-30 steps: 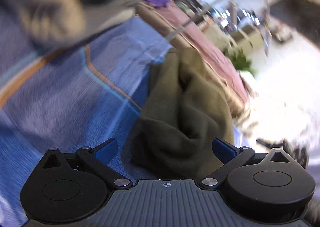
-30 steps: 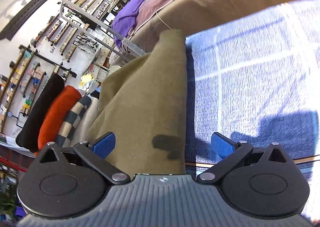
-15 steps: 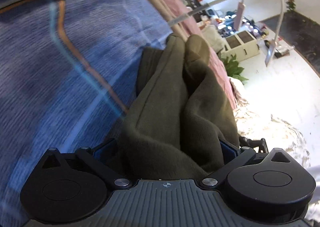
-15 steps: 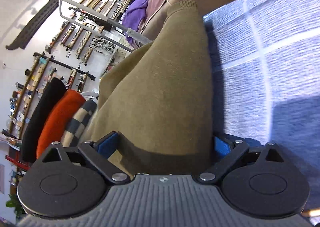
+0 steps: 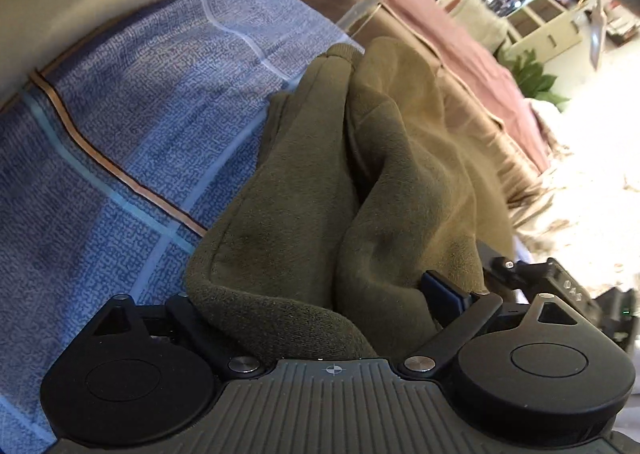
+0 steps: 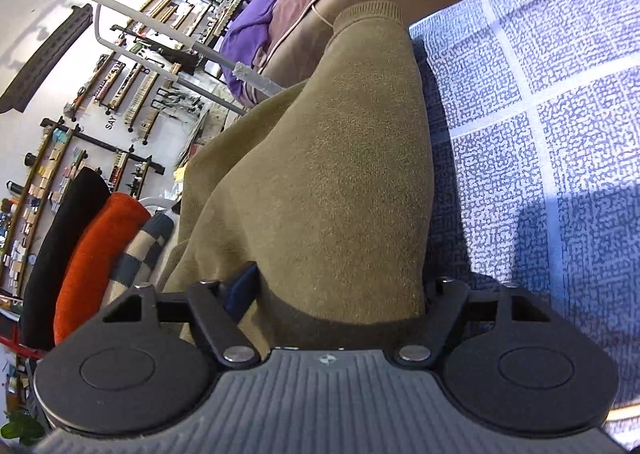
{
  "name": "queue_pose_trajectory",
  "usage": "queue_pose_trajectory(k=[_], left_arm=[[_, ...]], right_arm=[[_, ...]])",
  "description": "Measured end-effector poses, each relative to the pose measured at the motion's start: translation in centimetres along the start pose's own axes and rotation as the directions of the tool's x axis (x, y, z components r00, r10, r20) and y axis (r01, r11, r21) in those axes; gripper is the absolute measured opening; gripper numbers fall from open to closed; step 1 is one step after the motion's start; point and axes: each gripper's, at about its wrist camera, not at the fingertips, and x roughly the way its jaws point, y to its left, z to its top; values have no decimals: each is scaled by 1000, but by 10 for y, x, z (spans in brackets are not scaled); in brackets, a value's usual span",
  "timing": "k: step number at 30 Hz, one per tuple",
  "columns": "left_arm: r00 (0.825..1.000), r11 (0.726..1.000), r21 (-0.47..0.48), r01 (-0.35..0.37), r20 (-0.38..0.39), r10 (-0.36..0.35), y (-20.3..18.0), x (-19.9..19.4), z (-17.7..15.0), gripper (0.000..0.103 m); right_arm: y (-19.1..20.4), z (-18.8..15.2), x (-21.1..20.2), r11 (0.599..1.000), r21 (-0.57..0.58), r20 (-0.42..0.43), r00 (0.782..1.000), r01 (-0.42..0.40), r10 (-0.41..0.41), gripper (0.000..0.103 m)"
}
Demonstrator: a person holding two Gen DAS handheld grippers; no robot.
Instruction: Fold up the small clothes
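One olive garment (image 5: 320,182), one blue patterned bedsheet (image 5: 132,142), one purple cloth (image 6: 256,34), two grippers: left gripper (image 5: 316,294), right gripper (image 6: 336,294).

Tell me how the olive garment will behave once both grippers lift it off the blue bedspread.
The olive garment will probably sag between the grips: it already bunches in deep soft folds. Its fleecy, thick-looking surface suggests it should resist slipping from the pads. It looks light, so the ribbed cuff end will likely dangle.

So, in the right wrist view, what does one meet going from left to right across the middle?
Black garment → orange-red garment → checked grey cloth → olive garment → blue patterned bedsheet.
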Motion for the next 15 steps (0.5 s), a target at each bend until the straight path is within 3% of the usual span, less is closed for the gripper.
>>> queue_pose_trajectory(k=[7,10,15], left_arm=[[1000,999,33,-14,21,14,-3,-13,-5,103],[998,997,73,-31,48,28,-11,-21,-6,103],[993,992,121,-41,117,27,-25,-45,-4,103]], right_arm=[[9,-2,-3,1000,-4,10,1000,10,-10,68],[17,-1,-8,1000,-15,12,1000,-3,3,58],[44,-4,-22,998,-55,40,999,-26,28,51]])
